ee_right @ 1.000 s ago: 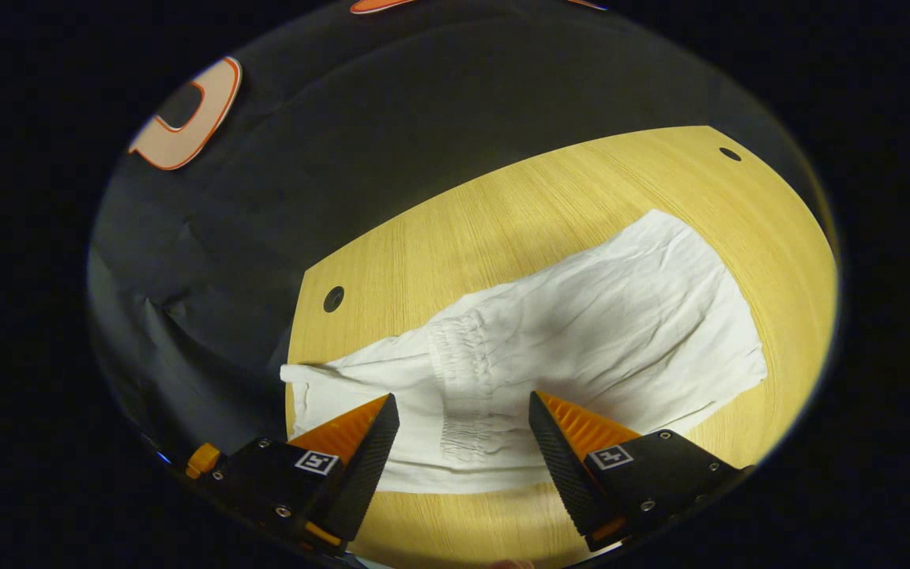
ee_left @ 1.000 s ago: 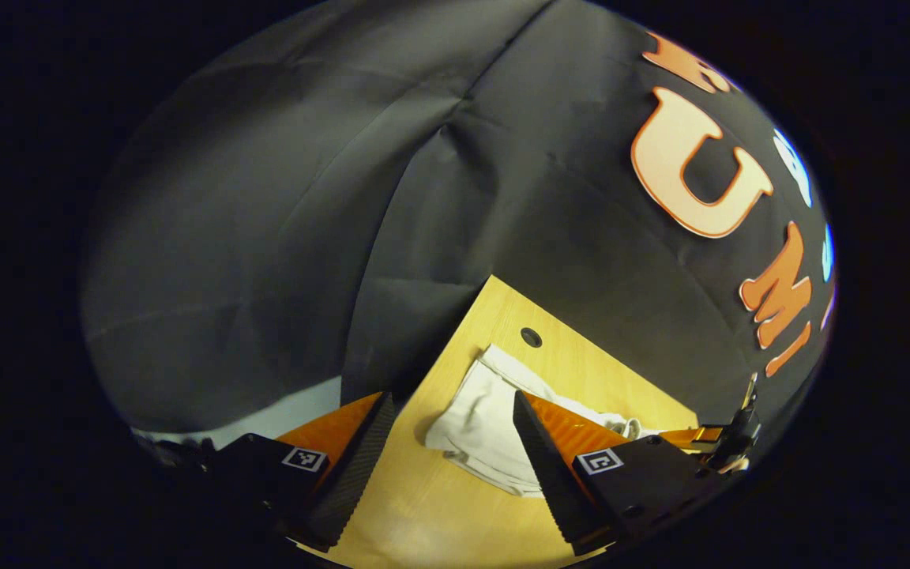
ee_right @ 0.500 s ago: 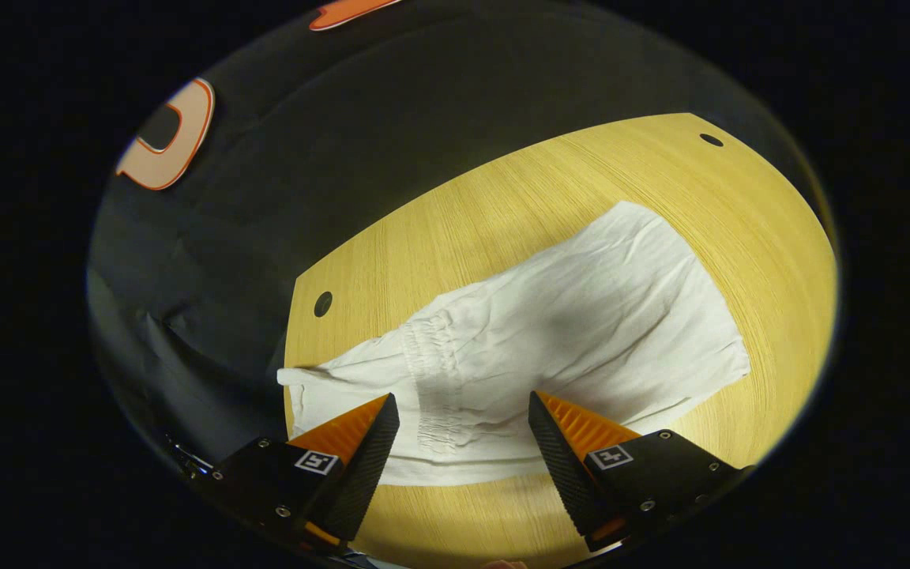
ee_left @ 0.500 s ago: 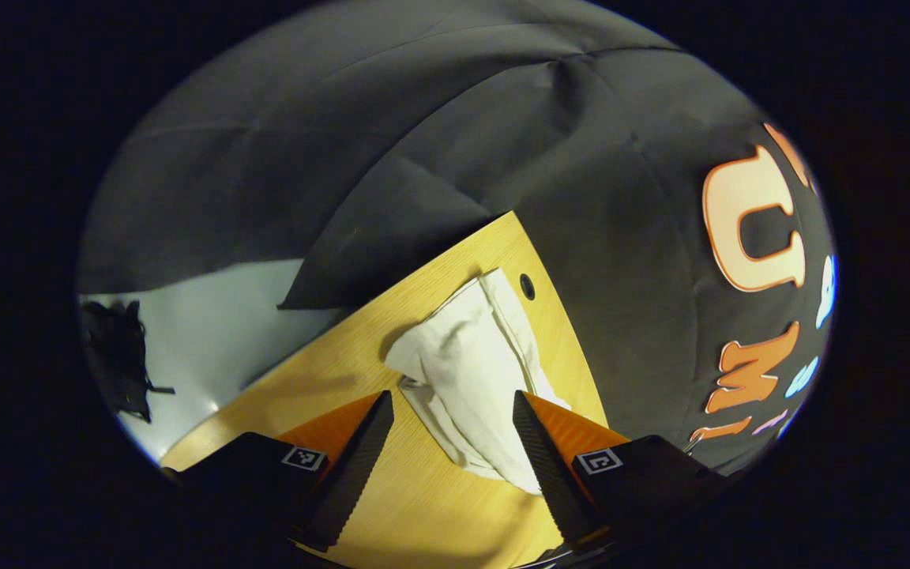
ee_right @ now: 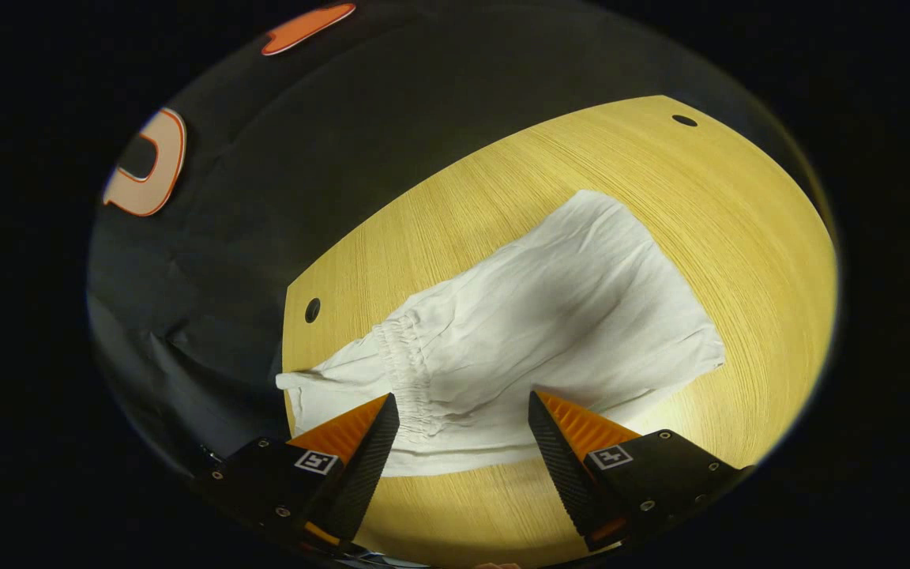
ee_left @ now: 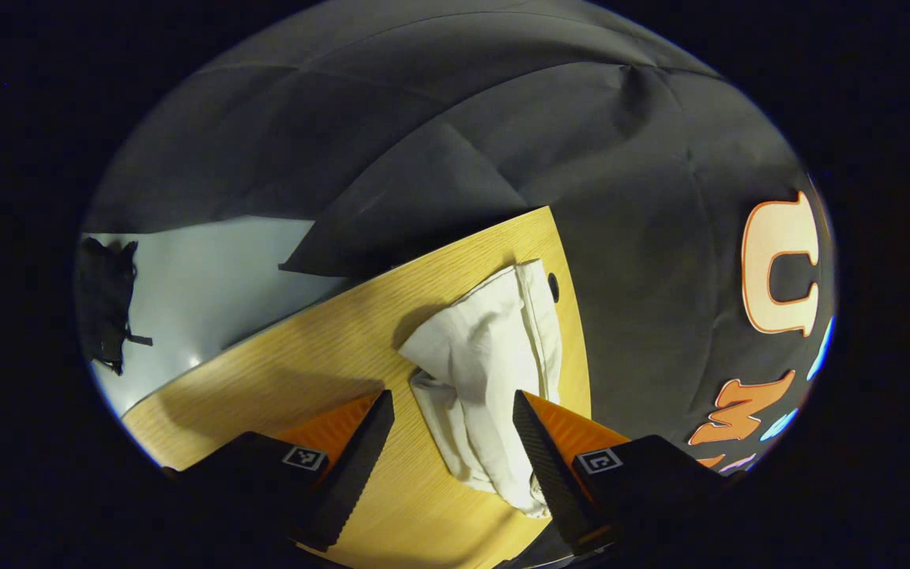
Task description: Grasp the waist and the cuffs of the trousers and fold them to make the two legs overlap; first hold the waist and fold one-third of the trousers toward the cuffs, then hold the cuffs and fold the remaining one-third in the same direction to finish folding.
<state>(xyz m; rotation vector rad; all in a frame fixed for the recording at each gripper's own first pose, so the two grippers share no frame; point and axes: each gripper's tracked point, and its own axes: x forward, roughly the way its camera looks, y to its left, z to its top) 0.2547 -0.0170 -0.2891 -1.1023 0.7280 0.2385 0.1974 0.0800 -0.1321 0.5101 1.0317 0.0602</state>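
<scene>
1. Your left gripper (ee_left: 449, 427) had its jaws spread wide with nothing between them; it hung above the table (ee_left: 297, 371), and past the gap lay one end of the trousers (ee_left: 486, 371).
2. Your right gripper (ee_right: 463, 431) was released too, jaws apart and empty, poised over the near edge of the trousers (ee_right: 550, 324), not touching the cloth.
3. The right gripper view gave you the broad face of the trousers: a wide panel reaching toward the table's (ee_right: 747, 213) far right, and a gathered elastic band (ee_right: 404, 371) near the left fingertip.
4. The left gripper view gave you what that one lacked: the trousers seen end-on as a narrow, bunched pile, plus a pale floor (ee_left: 210, 276) beyond the table's edge and a dark object (ee_left: 107, 304) on it, too dim to identify.
5. The trousers lay near the table's end; a hole (ee_right: 312, 310) sat just beside them there, and another hole (ee_right: 684, 120) stood well apart at the far corner.
6. Bare wood lay open beyond and to the right of the cloth.
7. The trousers were white, wrinkled, with layers overlapping.
</scene>
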